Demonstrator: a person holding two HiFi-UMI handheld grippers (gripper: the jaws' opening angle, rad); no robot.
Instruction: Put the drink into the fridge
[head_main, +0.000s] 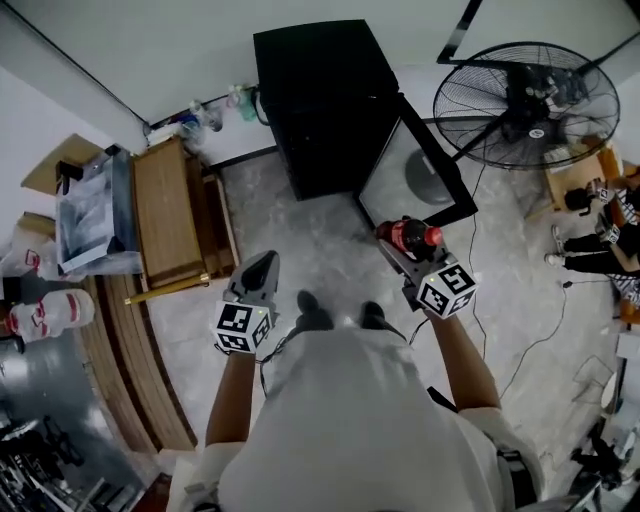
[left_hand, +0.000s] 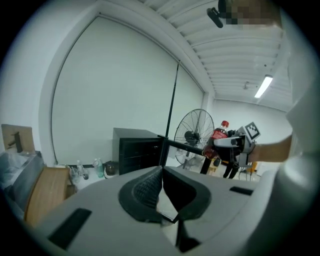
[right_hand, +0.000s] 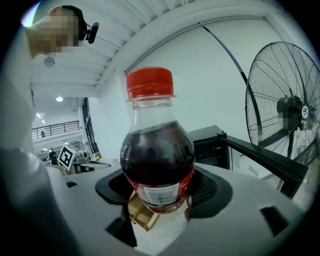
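The drink is a cola bottle (right_hand: 157, 160) with a red cap, upright between the jaws of my right gripper (right_hand: 160, 192), whose pads press on its lower body. In the head view the bottle (head_main: 408, 237) is held above the floor, just in front of the black fridge (head_main: 330, 100) and near its open glass door (head_main: 415, 175). My left gripper (head_main: 258, 272) hangs to the left of the person's feet, its tips together with nothing between them (left_hand: 162, 170). From the left gripper view the fridge (left_hand: 135, 150) stands ahead and the bottle (left_hand: 218, 136) is off to the right.
A large floor fan (head_main: 527, 105) stands right of the fridge. A wooden cabinet (head_main: 165, 215) lines the left wall, with several bottles (head_main: 215, 112) on the floor near the back wall. A person (head_main: 600, 230) sits at the far right. A cable (head_main: 540, 340) runs across the floor.
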